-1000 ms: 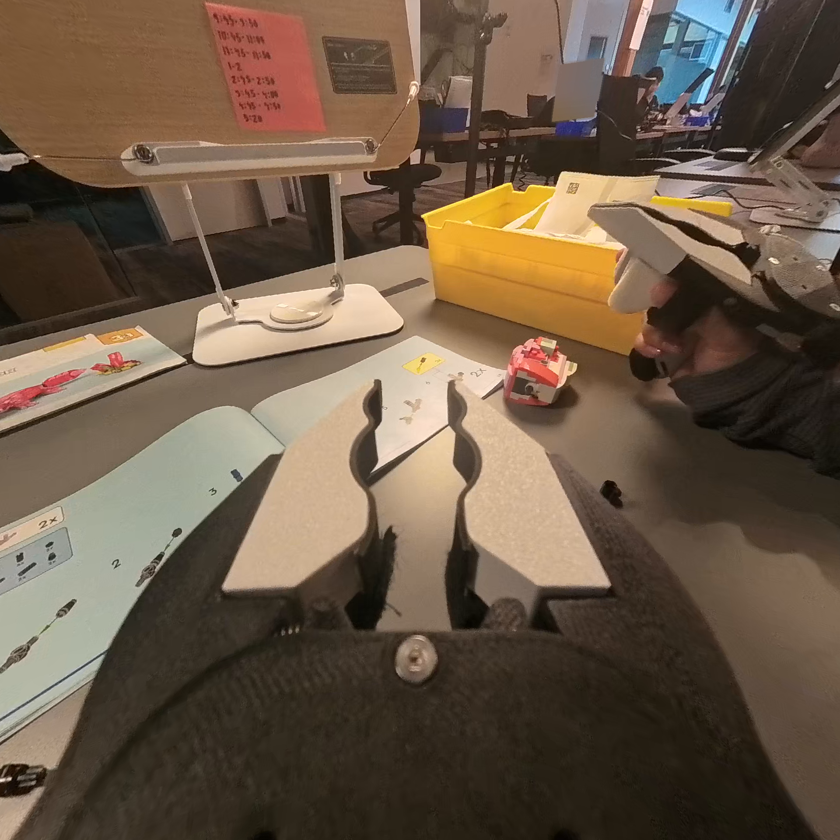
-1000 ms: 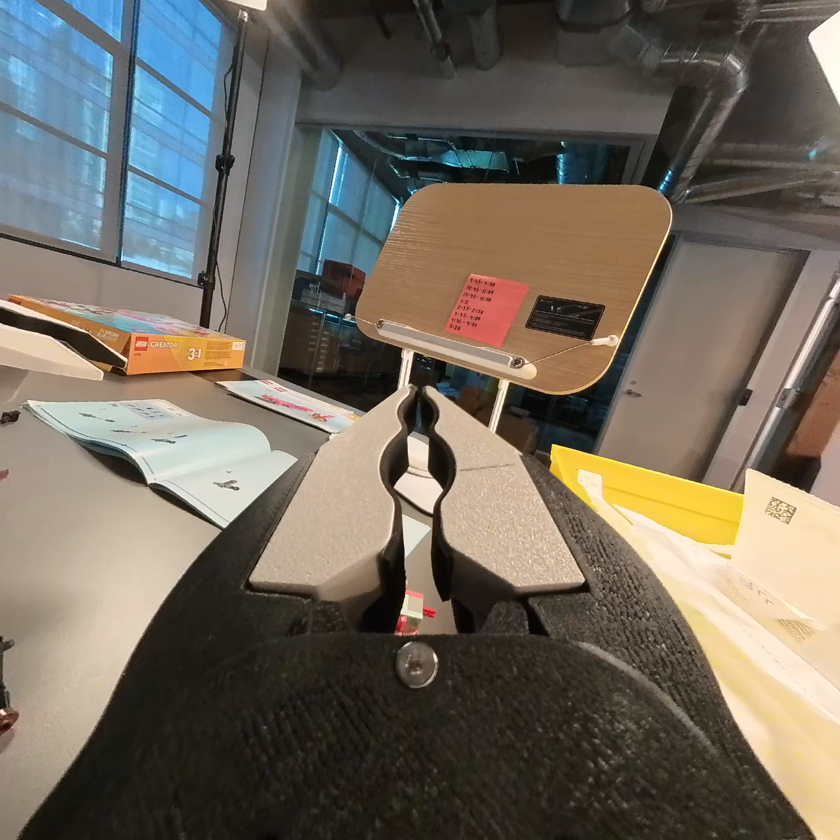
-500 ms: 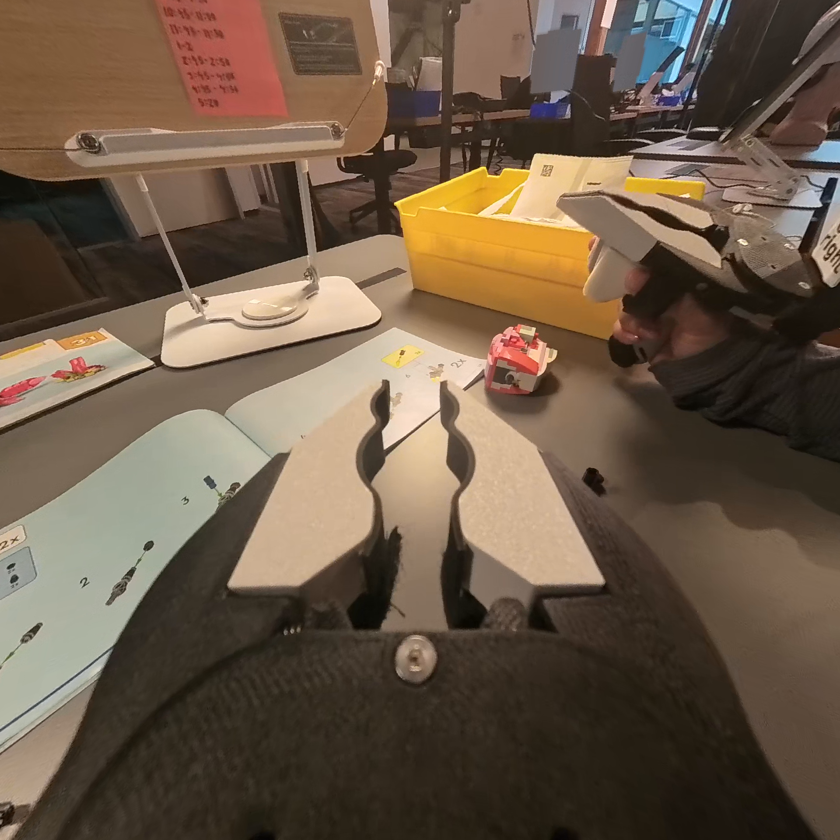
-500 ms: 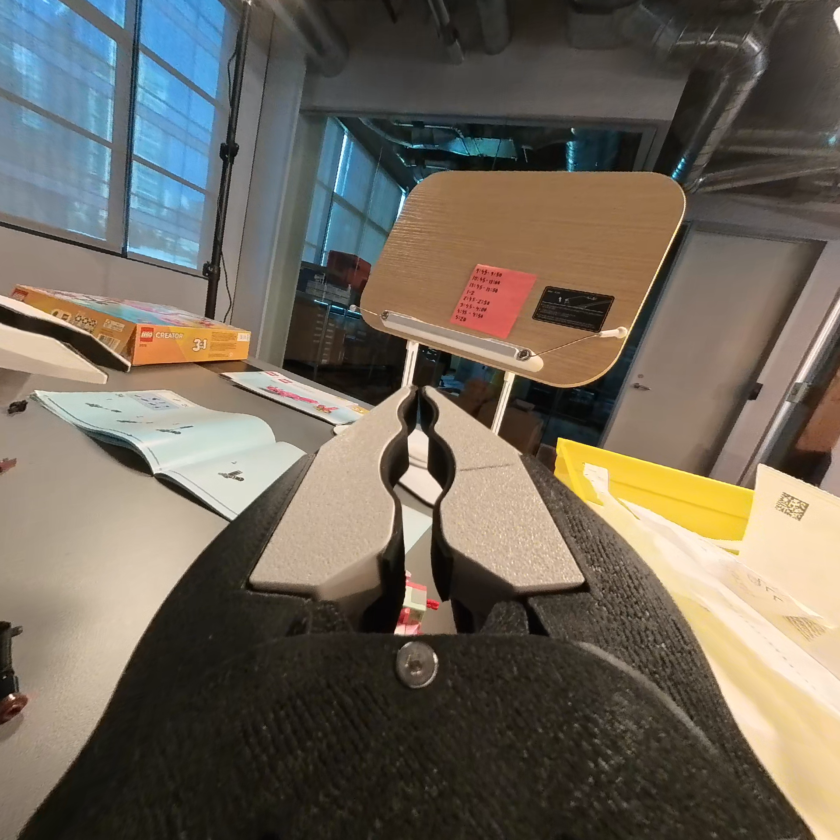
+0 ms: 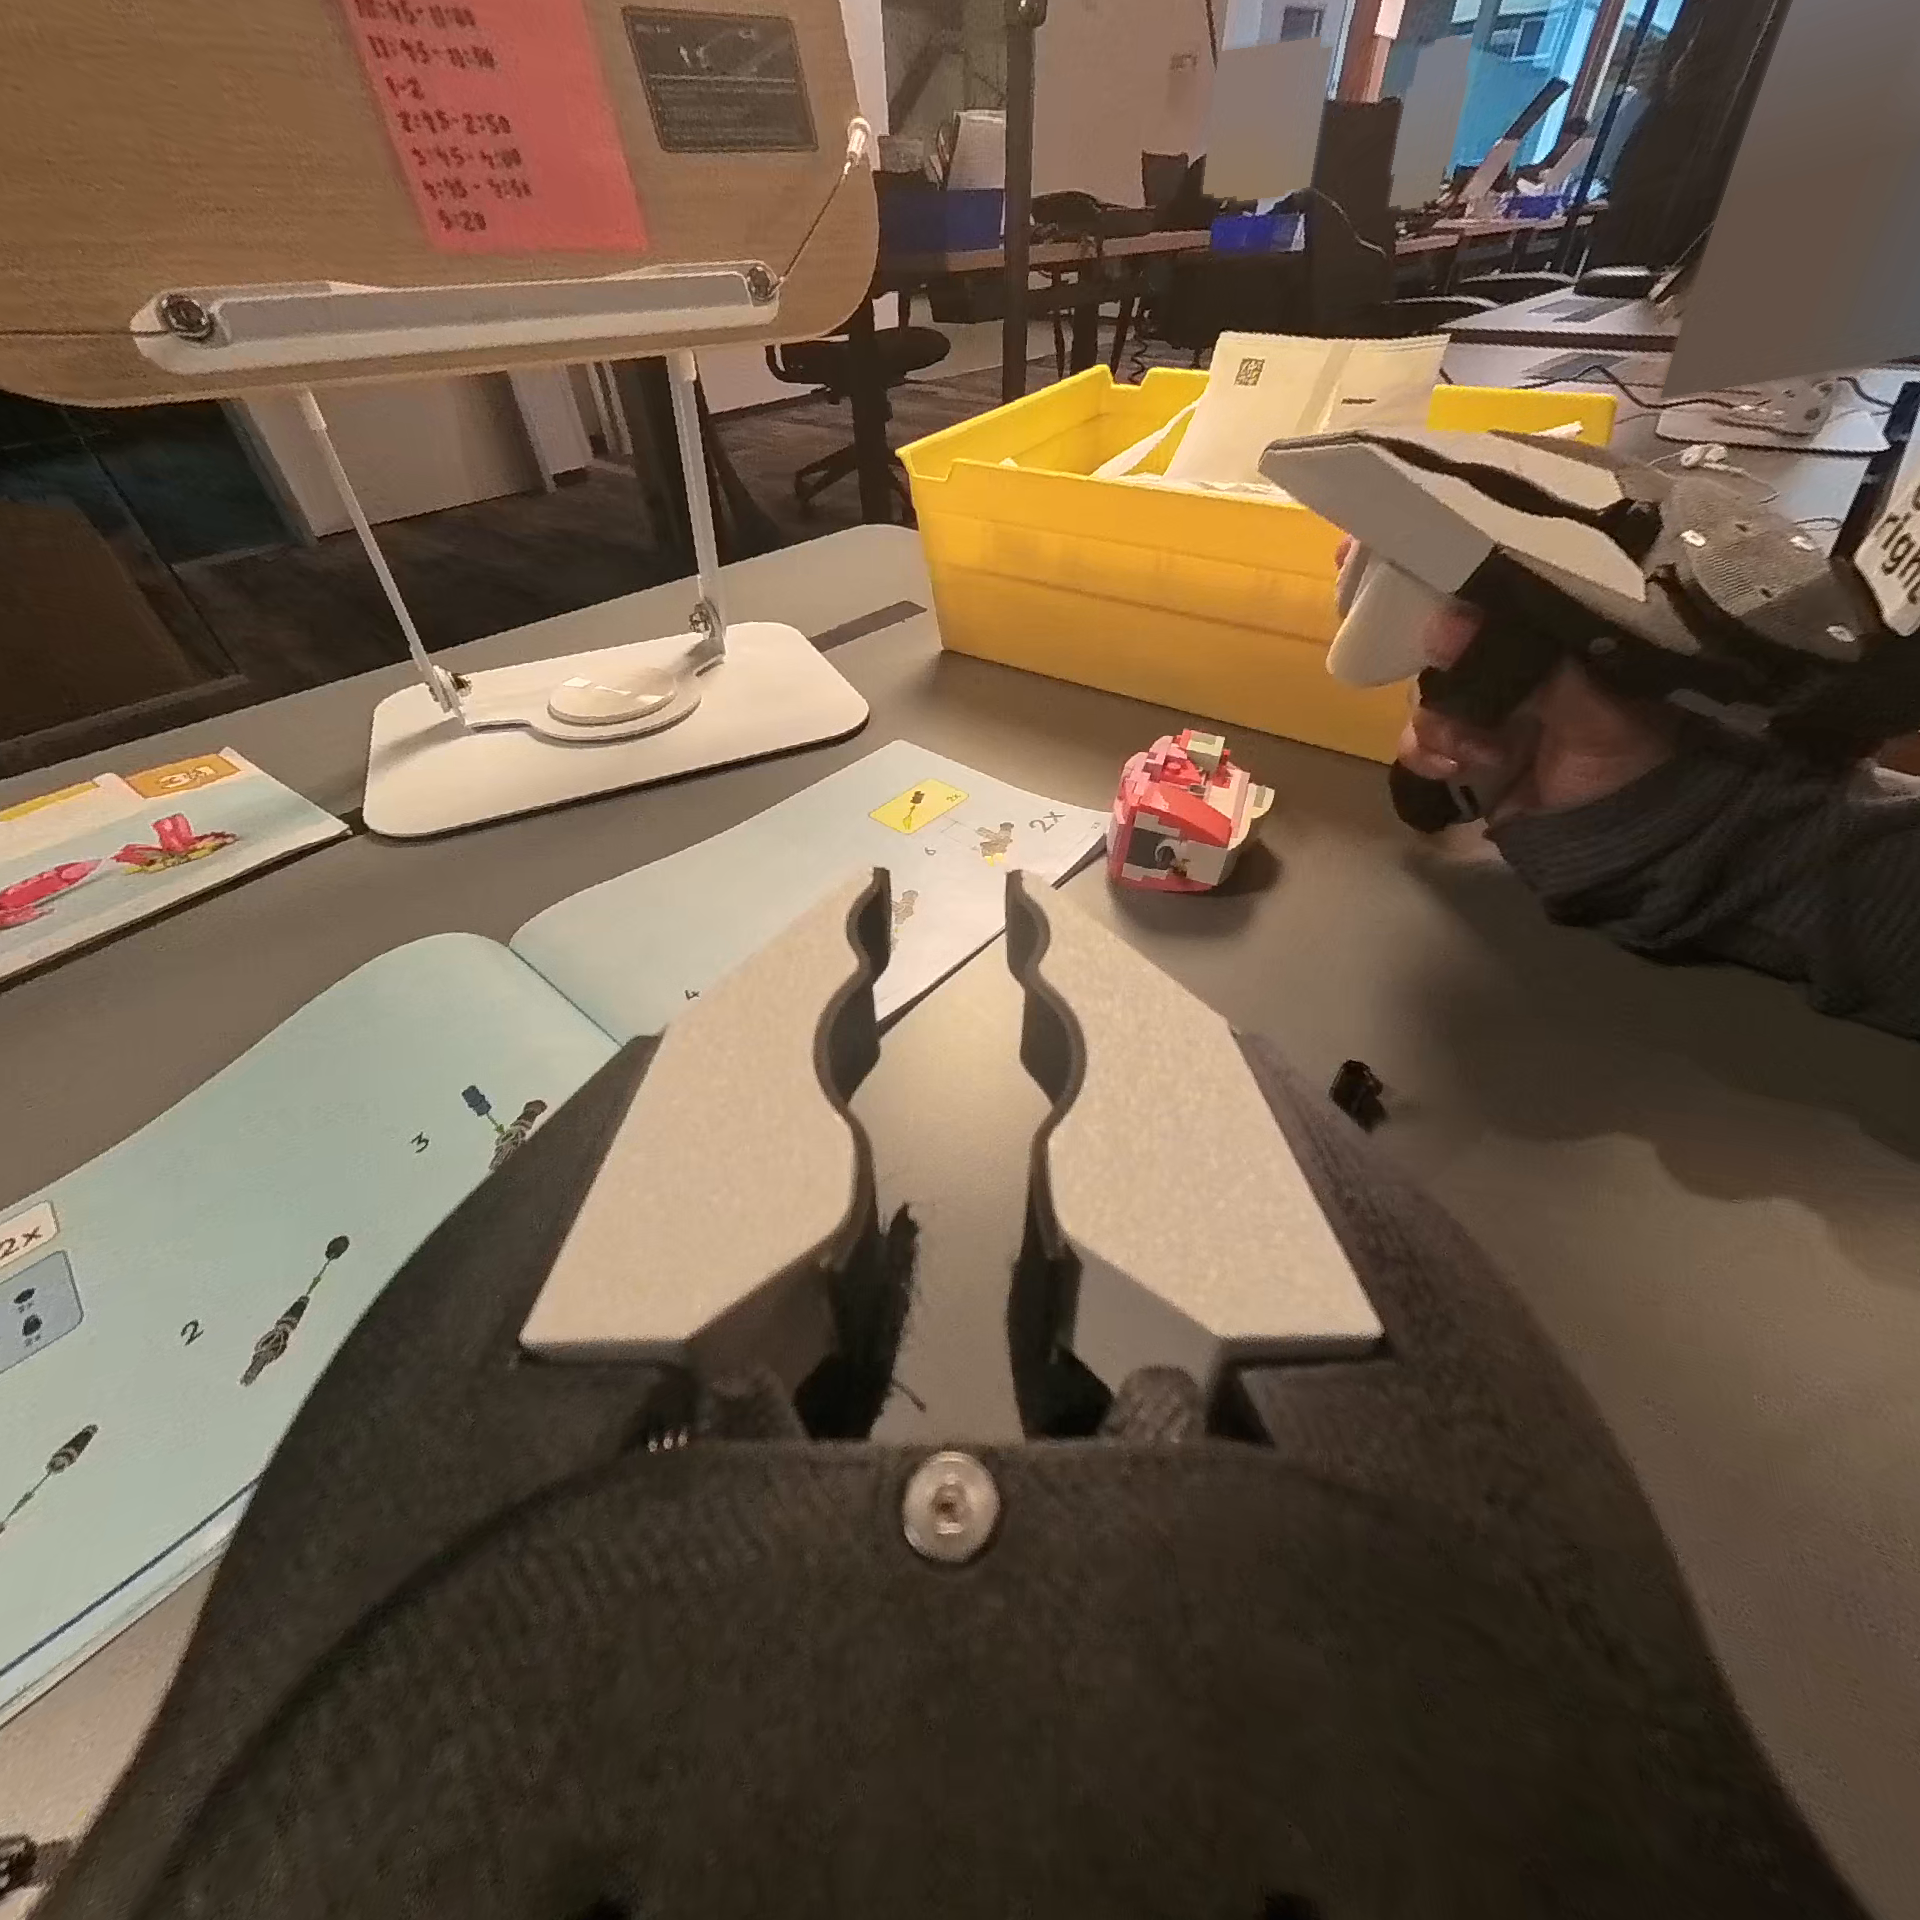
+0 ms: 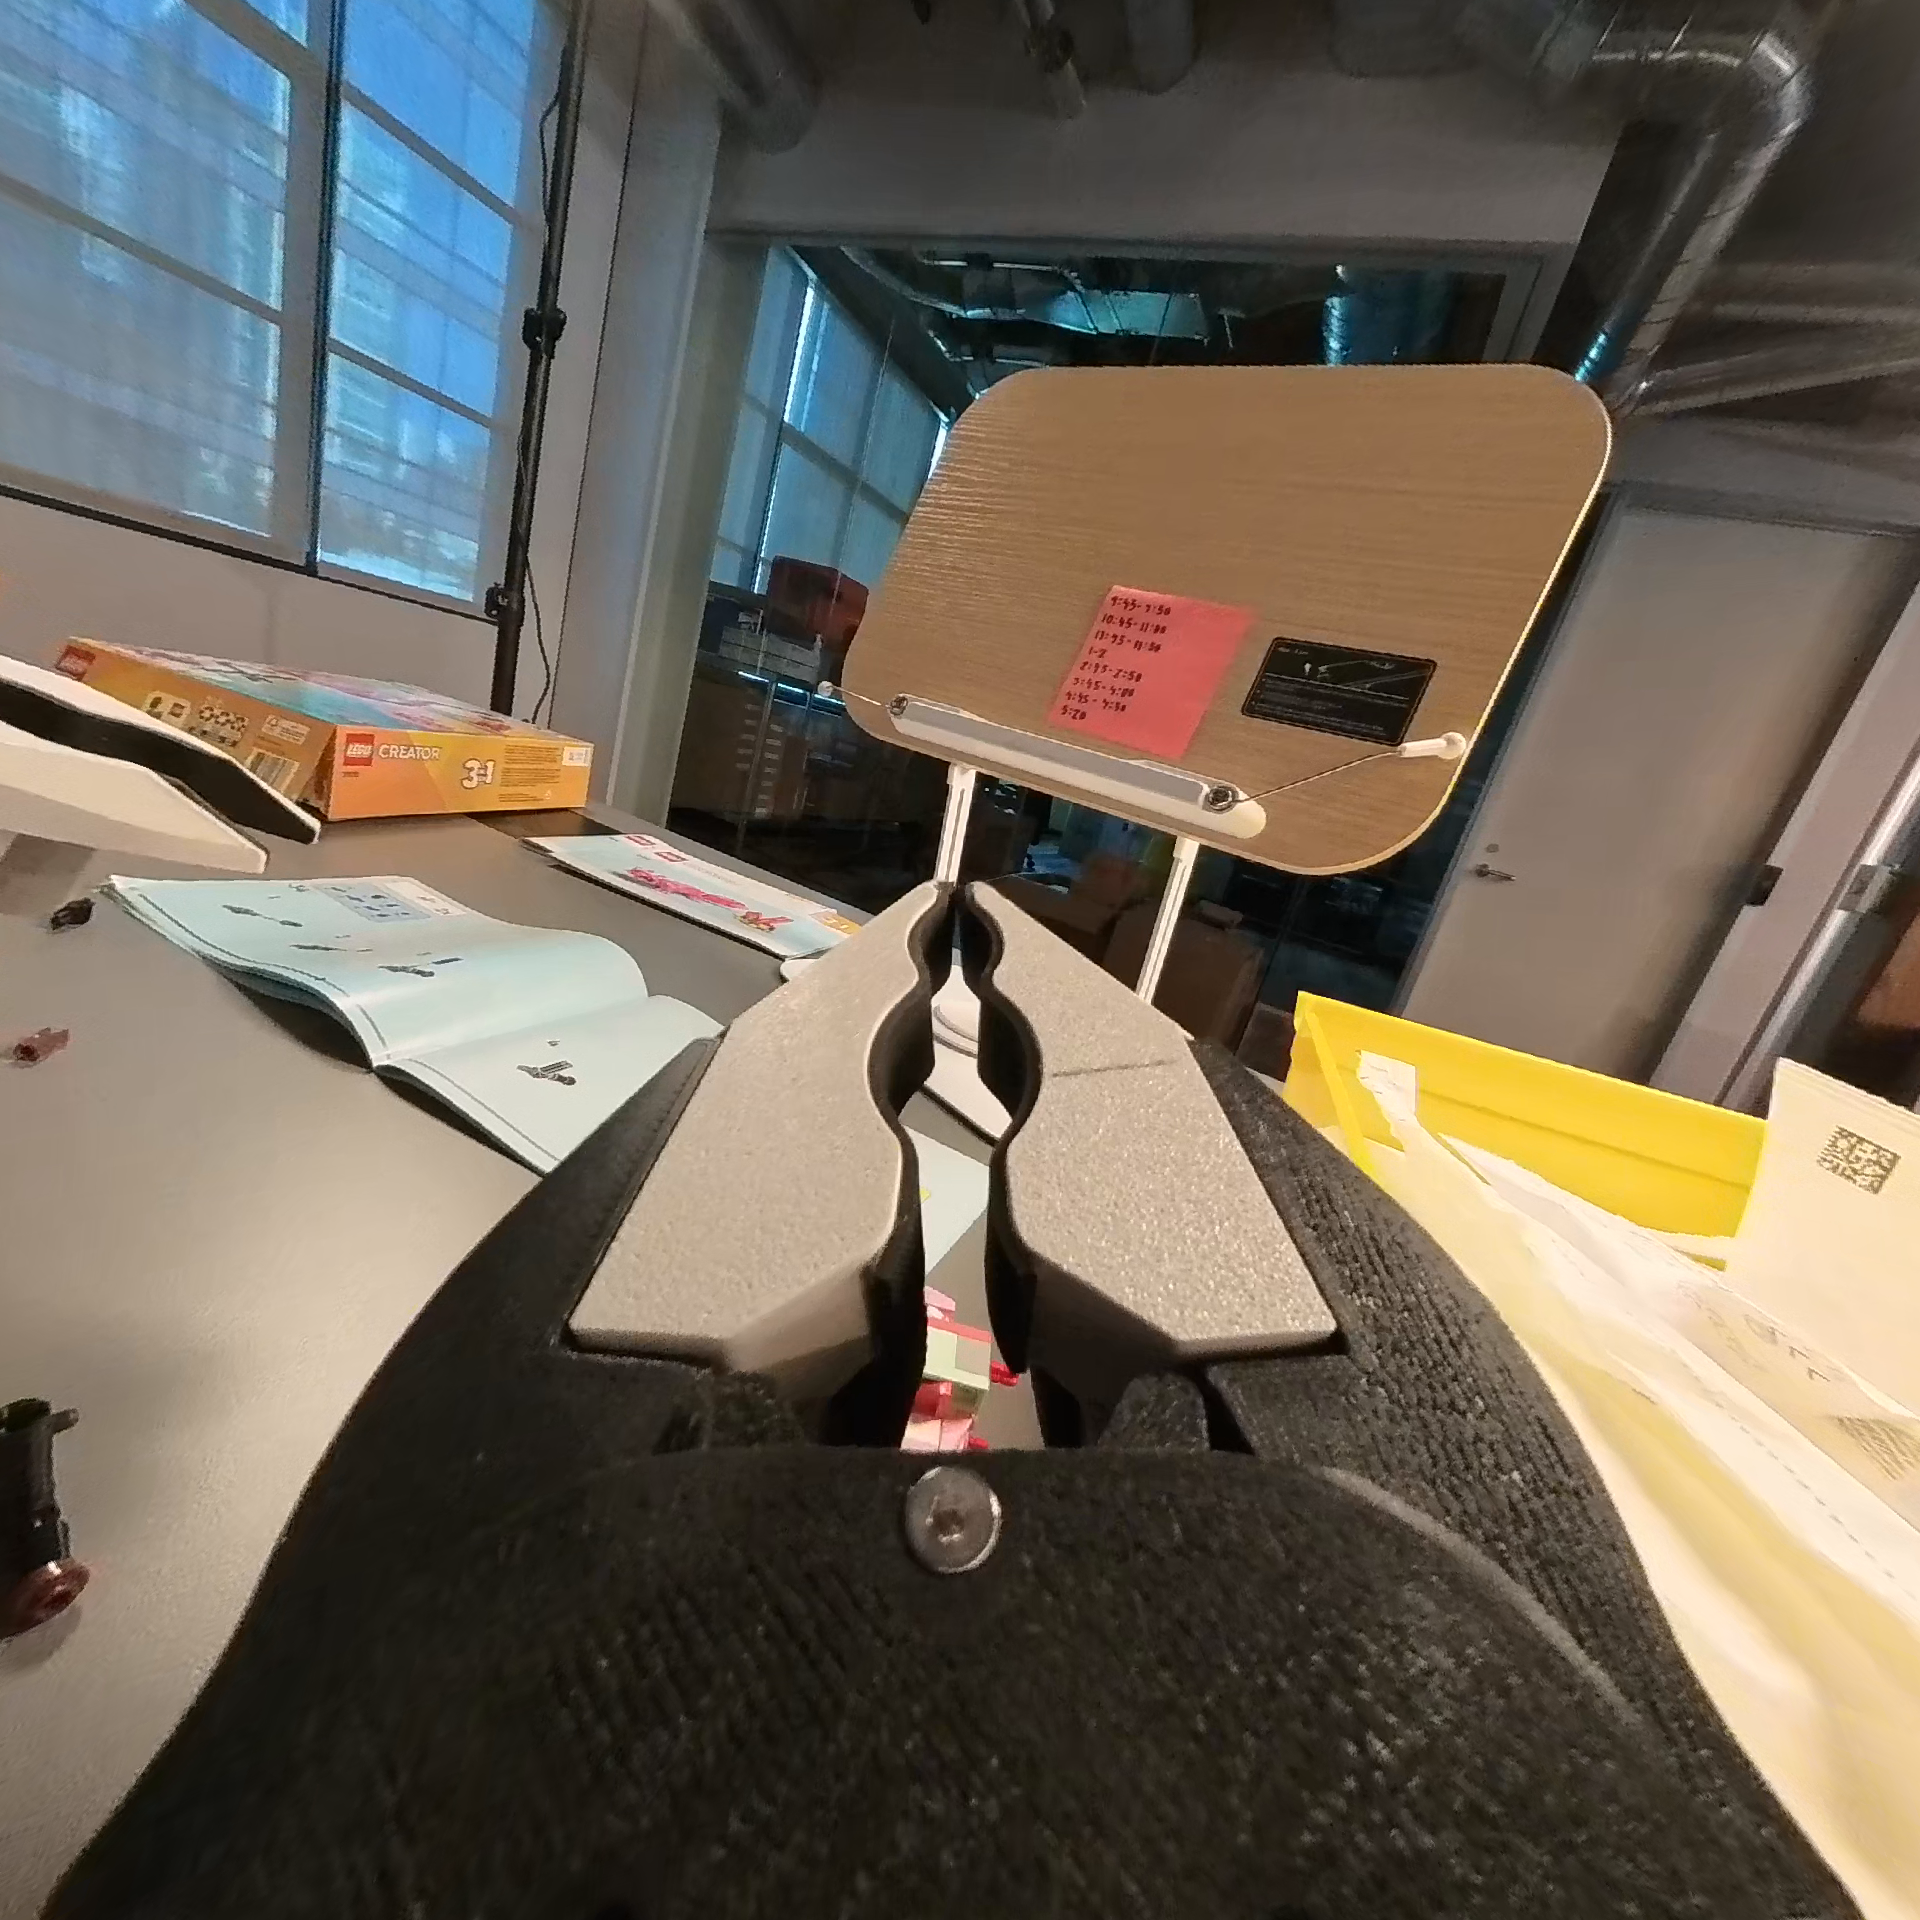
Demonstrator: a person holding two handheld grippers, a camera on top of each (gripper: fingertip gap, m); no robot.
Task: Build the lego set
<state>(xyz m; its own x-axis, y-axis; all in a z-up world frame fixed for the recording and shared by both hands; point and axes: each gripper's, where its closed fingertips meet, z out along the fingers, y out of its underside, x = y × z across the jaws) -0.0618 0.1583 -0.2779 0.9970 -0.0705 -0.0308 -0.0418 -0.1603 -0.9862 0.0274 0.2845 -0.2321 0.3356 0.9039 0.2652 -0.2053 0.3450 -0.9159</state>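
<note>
Left wrist view: the left claw (image 5: 945,894) hangs spread and bare over the open instruction booklet (image 5: 727,935) on the grey worktop (image 5: 1455,1299); a red-and-white brick model (image 5: 1184,831) sits just beyond its right fingertip, near the yellow bin (image 5: 1143,592). Right wrist view: the right claw (image 6: 958,888) is pressed together on nothing, tips meeting, pointed at the wooden book stand (image 6: 1226,582), bin alongside.

A wooden book stand (image 6: 1226,582) tilts on its white base (image 5: 613,727), a pink note (image 6: 1148,670) stuck to it. An open pale-blue booklet (image 5: 260,1174) lies on the grey table (image 5: 1558,1247); a small red-and-pink brick model (image 5: 1184,831) sits just beside its corner. Behind, a yellow bin (image 5: 1143,592) (paper bags inside). An orange box (image 6: 343,748) rests far left.
</note>
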